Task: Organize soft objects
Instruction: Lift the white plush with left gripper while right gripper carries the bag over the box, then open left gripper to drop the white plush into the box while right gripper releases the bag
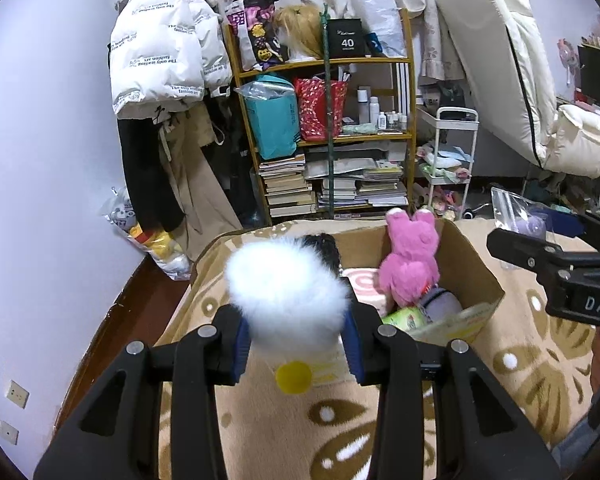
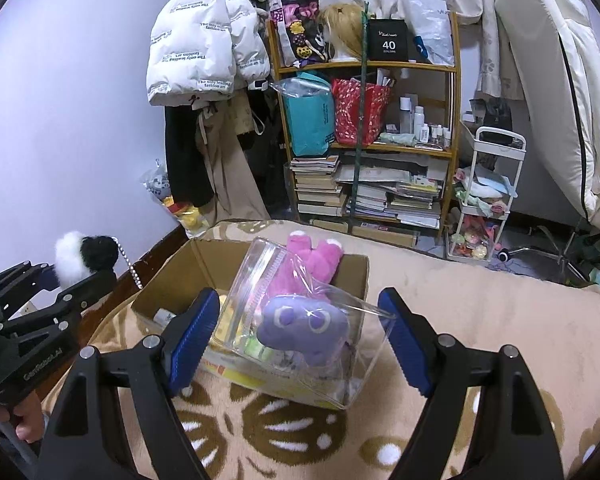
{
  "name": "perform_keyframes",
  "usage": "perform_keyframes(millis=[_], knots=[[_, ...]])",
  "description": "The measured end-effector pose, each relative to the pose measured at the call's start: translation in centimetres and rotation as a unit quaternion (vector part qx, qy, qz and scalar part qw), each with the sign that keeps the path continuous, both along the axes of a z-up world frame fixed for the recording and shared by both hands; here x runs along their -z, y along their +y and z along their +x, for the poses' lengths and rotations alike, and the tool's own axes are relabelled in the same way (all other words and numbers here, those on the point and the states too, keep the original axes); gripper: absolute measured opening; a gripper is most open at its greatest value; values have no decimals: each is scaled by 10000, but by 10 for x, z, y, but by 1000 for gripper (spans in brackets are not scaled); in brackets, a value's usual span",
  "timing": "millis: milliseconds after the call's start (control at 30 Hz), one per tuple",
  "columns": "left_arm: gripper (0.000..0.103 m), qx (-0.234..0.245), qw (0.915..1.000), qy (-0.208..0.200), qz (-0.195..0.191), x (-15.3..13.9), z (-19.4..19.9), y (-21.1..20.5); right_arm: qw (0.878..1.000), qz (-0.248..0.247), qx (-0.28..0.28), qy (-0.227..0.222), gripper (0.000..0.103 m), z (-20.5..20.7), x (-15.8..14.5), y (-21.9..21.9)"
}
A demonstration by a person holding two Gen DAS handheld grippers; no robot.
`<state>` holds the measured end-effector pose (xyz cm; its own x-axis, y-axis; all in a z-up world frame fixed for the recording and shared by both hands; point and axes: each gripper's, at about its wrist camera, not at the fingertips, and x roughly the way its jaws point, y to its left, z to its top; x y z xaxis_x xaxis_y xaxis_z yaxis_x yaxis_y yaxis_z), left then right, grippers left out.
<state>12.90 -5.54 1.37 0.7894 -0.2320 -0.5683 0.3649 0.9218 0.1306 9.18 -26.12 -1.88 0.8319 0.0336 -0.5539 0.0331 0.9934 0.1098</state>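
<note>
My left gripper point(image 1: 296, 344) is shut on a fluffy white and black pom-pom toy point(image 1: 286, 292) with a bead chain, held just left of an open cardboard box point(image 1: 472, 268) on the patterned blanket. The box holds a pink plush point(image 1: 410, 264) and other soft items. In the right wrist view the left gripper point(image 2: 72, 276) with the pom-pom point(image 2: 82, 256) is at the left. My right gripper point(image 2: 300, 332) is open. A clear zip bag point(image 2: 300, 320) with a purple plush point(image 2: 304, 328) lies between its fingers on the box's near edge.
A beige floral blanket point(image 1: 284, 432) covers the bed. Beyond it stand a crowded wooden shelf point(image 1: 328, 128), hanging jackets point(image 1: 160, 48), a white trolley point(image 1: 448, 160) and a leaning mattress point(image 1: 500, 60). A yellow round tag point(image 1: 294, 377) shows below the pom-pom.
</note>
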Motion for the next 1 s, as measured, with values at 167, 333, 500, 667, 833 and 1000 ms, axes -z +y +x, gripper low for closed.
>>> perform_keyframes(millis=[167,333,500,667,833,1000], knots=[[38,28,10000,38,-85,4,15,-4,10000,62,21,-20,85,14,4,-3],[39,104,9998,180,-80,18,26,-10,9999,119,16,-18,86,25,9,-6],[40,178,9992,351,-31,34,33,-19,9998,168,12,120,86,35,19,-8],[55,161,9989,438,29,43,35,-23,9993,194,-69,316,86,42,33,-4],[64,76,9994,328,46,42,31,-22,9987,165,-125,458,87,46,39,-2],[69,-73,9996,243,117,38,25,-18,9991,174,-22,384,102,41,36,-6]])
